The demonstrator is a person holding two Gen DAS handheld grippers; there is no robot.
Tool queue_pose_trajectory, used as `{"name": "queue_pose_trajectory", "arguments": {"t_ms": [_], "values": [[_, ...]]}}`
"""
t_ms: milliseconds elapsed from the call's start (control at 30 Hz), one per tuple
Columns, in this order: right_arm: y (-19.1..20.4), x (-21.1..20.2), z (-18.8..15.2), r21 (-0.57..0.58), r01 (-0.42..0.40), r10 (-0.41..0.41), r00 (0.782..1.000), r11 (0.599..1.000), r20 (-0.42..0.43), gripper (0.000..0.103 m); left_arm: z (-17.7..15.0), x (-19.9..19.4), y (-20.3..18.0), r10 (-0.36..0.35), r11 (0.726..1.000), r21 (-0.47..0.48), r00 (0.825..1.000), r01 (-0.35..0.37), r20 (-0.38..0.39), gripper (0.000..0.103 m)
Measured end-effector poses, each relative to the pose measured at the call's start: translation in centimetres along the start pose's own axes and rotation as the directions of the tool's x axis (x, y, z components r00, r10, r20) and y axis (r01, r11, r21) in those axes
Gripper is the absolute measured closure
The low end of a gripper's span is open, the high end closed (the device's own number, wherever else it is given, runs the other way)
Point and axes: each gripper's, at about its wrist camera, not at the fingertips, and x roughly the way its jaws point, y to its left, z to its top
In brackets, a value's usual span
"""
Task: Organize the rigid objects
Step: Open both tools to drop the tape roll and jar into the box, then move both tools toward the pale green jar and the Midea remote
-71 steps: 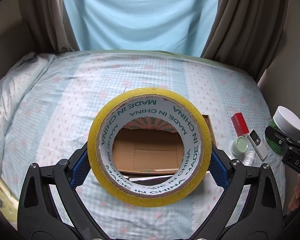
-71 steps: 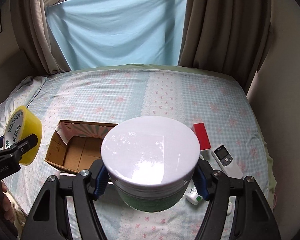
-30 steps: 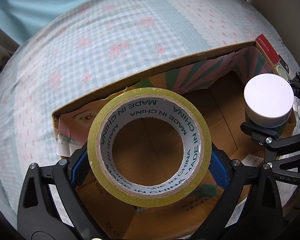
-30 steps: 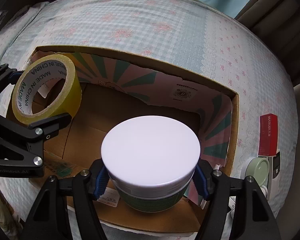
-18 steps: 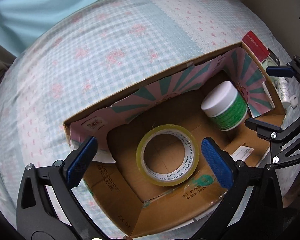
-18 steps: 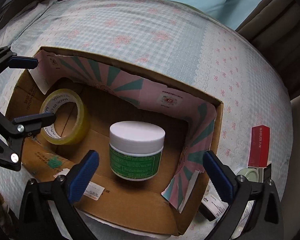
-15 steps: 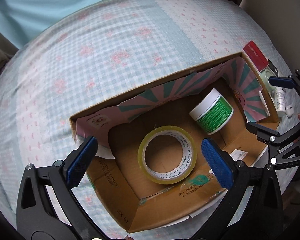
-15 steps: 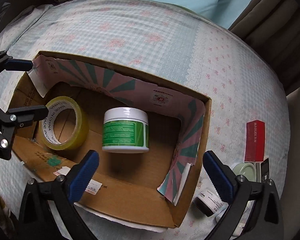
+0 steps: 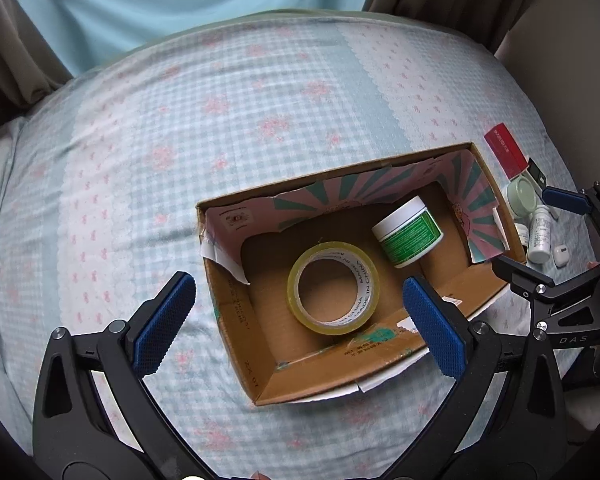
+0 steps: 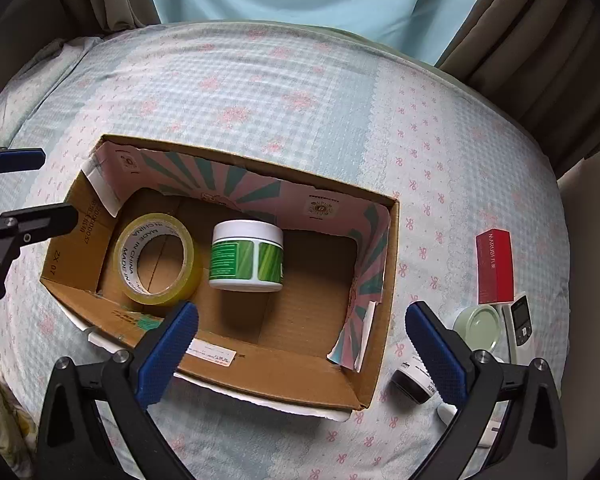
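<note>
An open cardboard box (image 9: pixel 240 344) (image 10: pixel 284 376) lies on the bed. Inside it a yellow tape roll (image 9: pixel 334 287) (image 10: pixel 158 259) lies flat and a white-lidded green jar (image 9: pixel 407 231) (image 10: pixel 247 256) stands beside it. My left gripper (image 9: pixel 300 324) is open and empty above the box's near edge; it also shows at the left of the right wrist view (image 10: pixel 24 188). My right gripper (image 10: pixel 302 352) is open and empty above the box's near right side; it shows at the right of the left wrist view (image 9: pixel 540 236).
Right of the box lie a red box (image 10: pixel 495 267) (image 9: pixel 505 149), a pale green lidded jar (image 10: pixel 478 328) (image 9: pixel 522 200), a small grey device (image 10: pixel 521 320), a black-capped bottle (image 10: pixel 414 380) and a white bottle (image 9: pixel 540 236). Curtains hang behind the bed.
Both grippers let go: the tape roll and the green jar now rest in the box. Both grippers have since opened wide and drawn back and up from the box.
</note>
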Motion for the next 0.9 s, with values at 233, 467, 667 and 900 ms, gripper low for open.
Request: {"name": "queue_pose_trajectory", "arguments": {"t_ms": [233,467,667,900], "values": [[-0.7,-6.2,-0.9,0.023,-0.001,0.0,0.998,1.0,0.056,0.0,-1.7,-5.1,-1.5,0.022,0.999,-0.03,0.999,-0.02,0.046,0.0],[-4.6,-13.8,-4.5,0.11,0.053,-0.064,0.992,0.993,0.104,0.0,-3.4,-10.7,-5.7,-0.004,0.997,-0.079,0.993,0.013,0.114,0.0],[-11.4,-18.5,-9.3,0.302,0.084,-0.117,0.989,0.95,0.094,0.0,-4.0,-13.7,-11.1,-0.048,0.995,-0.076,0.99,0.058,0.133,0.0],[-17.7,-21.2,-13.9,0.328,0.128,-0.171,0.98,0.936,0.106,0.0,-4.3,-15.6,-18.3,-0.115,0.988,-0.081,0.983,0.128,0.145,0.0]]}}
